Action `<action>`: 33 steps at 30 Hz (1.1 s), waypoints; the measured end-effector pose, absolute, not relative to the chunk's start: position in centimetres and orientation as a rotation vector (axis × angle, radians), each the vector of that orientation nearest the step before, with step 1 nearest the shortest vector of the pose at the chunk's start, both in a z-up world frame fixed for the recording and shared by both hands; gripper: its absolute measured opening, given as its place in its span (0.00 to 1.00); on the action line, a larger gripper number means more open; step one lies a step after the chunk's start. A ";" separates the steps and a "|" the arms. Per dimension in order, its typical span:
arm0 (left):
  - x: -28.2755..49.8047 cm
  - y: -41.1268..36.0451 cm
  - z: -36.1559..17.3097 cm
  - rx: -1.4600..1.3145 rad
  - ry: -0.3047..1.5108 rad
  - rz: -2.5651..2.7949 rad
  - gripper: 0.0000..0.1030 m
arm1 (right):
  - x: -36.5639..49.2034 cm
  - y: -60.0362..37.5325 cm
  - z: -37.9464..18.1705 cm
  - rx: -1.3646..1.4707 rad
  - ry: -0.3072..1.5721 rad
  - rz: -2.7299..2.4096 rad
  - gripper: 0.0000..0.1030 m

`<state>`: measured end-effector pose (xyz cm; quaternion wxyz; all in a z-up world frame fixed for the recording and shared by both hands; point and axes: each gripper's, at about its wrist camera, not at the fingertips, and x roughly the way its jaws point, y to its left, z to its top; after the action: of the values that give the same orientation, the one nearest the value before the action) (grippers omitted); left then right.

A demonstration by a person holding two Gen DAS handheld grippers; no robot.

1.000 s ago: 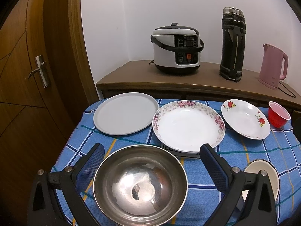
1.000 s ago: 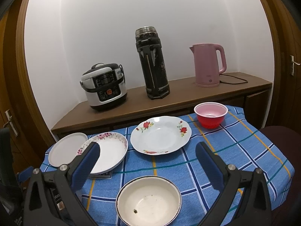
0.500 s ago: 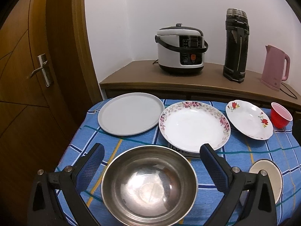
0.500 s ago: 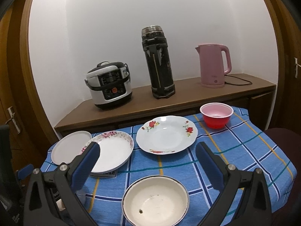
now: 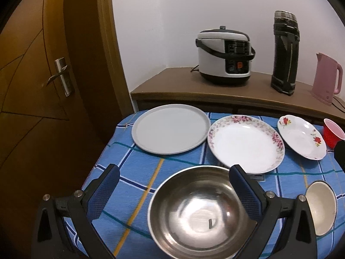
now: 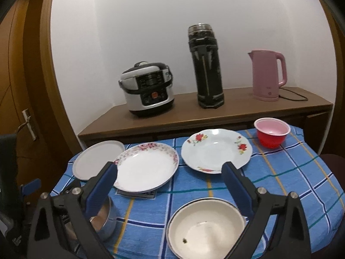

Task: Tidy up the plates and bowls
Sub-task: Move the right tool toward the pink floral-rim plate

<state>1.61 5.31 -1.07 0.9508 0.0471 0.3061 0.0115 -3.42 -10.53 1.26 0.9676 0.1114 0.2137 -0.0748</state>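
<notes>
Fingers spread wide, the left gripper (image 5: 173, 192) hovers with the steel bowl (image 5: 200, 211) beneath, its right finger over the rim. The right gripper (image 6: 169, 185), likewise apart, has the cream bowl (image 6: 206, 226) just below, with plates beyond.

Back row, left to right: plain grey plate (image 5: 170, 128), pink-floral rimmed plate (image 5: 245, 143), red-rose plate (image 6: 215, 151), red bowl (image 6: 271, 132). Front row: empty steel bowl (image 5: 200, 213), then cream enamel bowl (image 6: 207, 226) with a dark speck inside. All upright.

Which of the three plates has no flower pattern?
The plain grey plate, at the left end of the row; the other two plates carry pink or red flowers.
</notes>
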 end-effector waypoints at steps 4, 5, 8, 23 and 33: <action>1.7 6.5 -1.4 0.092 0.633 0.034 0.99 | -3.0 -10.0 0.9 0.223 0.449 -0.116 0.90; 1.8 6.9 -1.5 0.085 0.638 0.034 0.99 | -2.9 -9.8 0.9 0.220 0.450 -0.107 0.88; 1.8 8.6 -1.6 0.074 0.652 0.038 0.99 | -2.7 -9.5 0.6 0.211 0.463 -0.076 0.80; 1.9 11.3 -2.1 0.064 0.665 -0.010 0.99 | -0.6 -7.0 -2.0 0.212 0.586 0.107 0.54; 2.6 10.8 -2.9 0.084 0.688 -0.042 0.97 | 0.4 -6.5 -2.8 0.196 0.624 0.130 0.41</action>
<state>2.61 10.75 -2.94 0.9404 0.0411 0.3369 -0.0204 0.35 -6.48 -2.76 0.9449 0.0964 0.3062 0.0640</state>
